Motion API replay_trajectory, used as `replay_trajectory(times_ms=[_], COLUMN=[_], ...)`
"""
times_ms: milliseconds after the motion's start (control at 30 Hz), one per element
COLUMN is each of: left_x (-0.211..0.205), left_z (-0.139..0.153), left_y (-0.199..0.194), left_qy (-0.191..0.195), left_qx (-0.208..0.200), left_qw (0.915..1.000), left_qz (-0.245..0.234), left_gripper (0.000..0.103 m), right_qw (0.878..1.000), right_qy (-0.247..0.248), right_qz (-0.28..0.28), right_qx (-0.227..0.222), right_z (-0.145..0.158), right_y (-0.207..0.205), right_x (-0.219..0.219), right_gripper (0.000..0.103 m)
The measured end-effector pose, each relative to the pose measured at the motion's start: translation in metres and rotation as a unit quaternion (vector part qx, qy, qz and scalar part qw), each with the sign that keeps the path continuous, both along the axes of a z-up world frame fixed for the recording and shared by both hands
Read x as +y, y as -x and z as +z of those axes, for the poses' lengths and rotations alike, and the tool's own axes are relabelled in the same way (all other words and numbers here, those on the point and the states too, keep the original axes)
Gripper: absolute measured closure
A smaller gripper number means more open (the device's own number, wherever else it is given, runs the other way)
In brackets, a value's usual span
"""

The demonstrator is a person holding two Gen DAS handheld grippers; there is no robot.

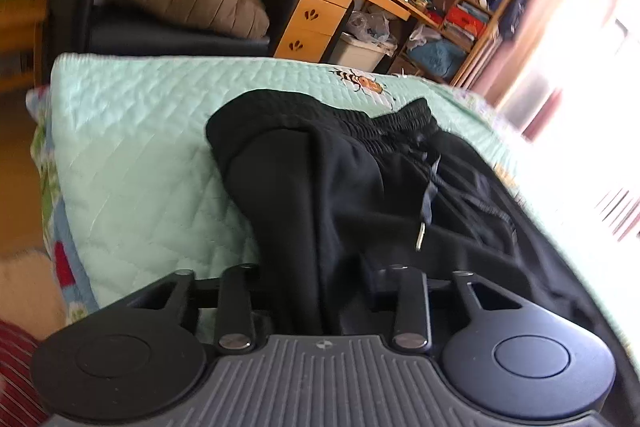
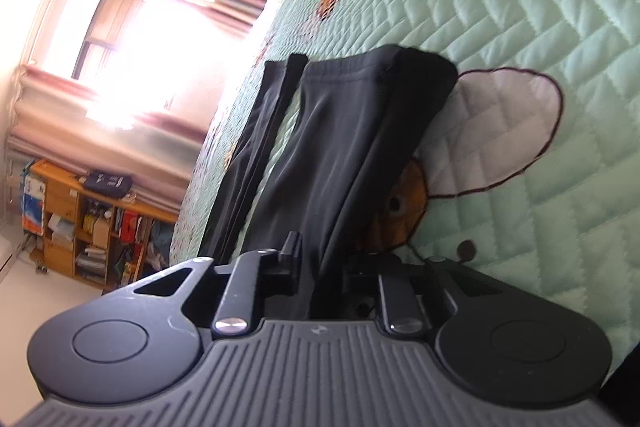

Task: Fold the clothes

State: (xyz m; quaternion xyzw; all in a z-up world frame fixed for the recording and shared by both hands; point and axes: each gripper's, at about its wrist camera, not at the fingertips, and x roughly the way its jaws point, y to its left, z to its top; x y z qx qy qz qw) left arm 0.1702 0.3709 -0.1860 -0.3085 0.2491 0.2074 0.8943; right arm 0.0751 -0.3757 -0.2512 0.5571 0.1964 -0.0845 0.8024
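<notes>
Left tool (image 1: pixel 316 291) is clamped on a thick ridge of black trousers (image 1: pixel 360 179) lying on a bed under a mint-green quilt (image 1: pixel 140 155); in the left wrist view the fabric rises in a bunched fold straight into the jaws, with the elastic waistband (image 1: pixel 384 123) and a loose drawstring (image 1: pixel 430 195) just beyond. Right tool (image 2: pixel 320 279) likewise grips the same garment, whose trouser legs (image 2: pixel 320 131) run away toward the hems, one leg lying partly apart from the other with a strip of quilt between them.

Risks from here look plain. Both grips hold gathered cloth, not a flat edge, so a lift could carry only some layers and let the rest sag or slide out. The split legs may fold unevenly unless drawn together first. The dangling drawstring could end up trapped inside the fold or snag on a jaw. Smooth, dark fabric on a slick quilt is likely to slip if pulled sideways, skewing the crease.
</notes>
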Motion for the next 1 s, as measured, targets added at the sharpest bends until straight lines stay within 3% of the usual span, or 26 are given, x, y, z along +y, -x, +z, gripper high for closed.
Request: replay_trajectory(times_ms=[100, 267, 333, 400, 533, 667, 733, 767, 833, 1000], left_x=[0.004, 0.004, 0.005, 0.008, 0.016, 0.013, 0.016, 0.019, 0.021, 0.019], left_z=[0.000, 0.002, 0.003, 0.004, 0.007, 0.008, 0.002, -0.002, -0.007, -0.007], left_y=[0.002, 0.001, 0.002, 0.004, 0.009, 0.005, 0.002, 0.000, 0.001, 0.002], left_qy=[0.008, 0.012, 0.015, 0.024, 0.061, 0.055, 0.070, 0.083, 0.097, 0.089], left_qx=[-0.003, -0.010, -0.017, -0.027, -0.044, -0.038, -0.019, -0.012, -0.015, -0.028], left_qw=[1.0000, 0.9999, 0.9997, 0.9992, 0.9971, 0.9976, 0.9974, 0.9965, 0.9952, 0.9956], left_qz=[-0.004, -0.006, -0.011, -0.017, -0.016, -0.017, -0.005, 0.000, 0.006, -0.007], left_gripper=[0.070, 0.085, 0.091, 0.094, 0.094, 0.095, 0.090, 0.082, 0.077, 0.050], right_qw=[0.999, 0.998, 0.999, 0.999, 0.998, 0.998, 0.998, 0.998, 0.998, 0.999], right_qy=[0.020, 0.028, 0.025, 0.027, 0.036, 0.041, 0.039, 0.038, 0.032, 0.025], right_qz=[0.031, 0.048, 0.046, 0.047, 0.049, 0.048, 0.047, 0.047, 0.047, 0.048], right_qx=[-0.003, -0.006, -0.008, -0.009, -0.016, -0.017, -0.017, -0.016, -0.011, -0.003], right_z=[0.005, 0.010, 0.010, 0.010, 0.013, 0.012, 0.012, 0.012, 0.010, 0.007], right_y=[-0.004, -0.006, -0.005, -0.004, -0.005, -0.002, -0.003, -0.004, -0.004, -0.003], right_x=[0.009, 0.012, 0.011, 0.010, 0.011, 0.010, 0.010, 0.010, 0.010, 0.011], right_gripper=[0.063, 0.063, 0.066, 0.076, 0.082, 0.088, 0.088, 0.088, 0.087, 0.081])
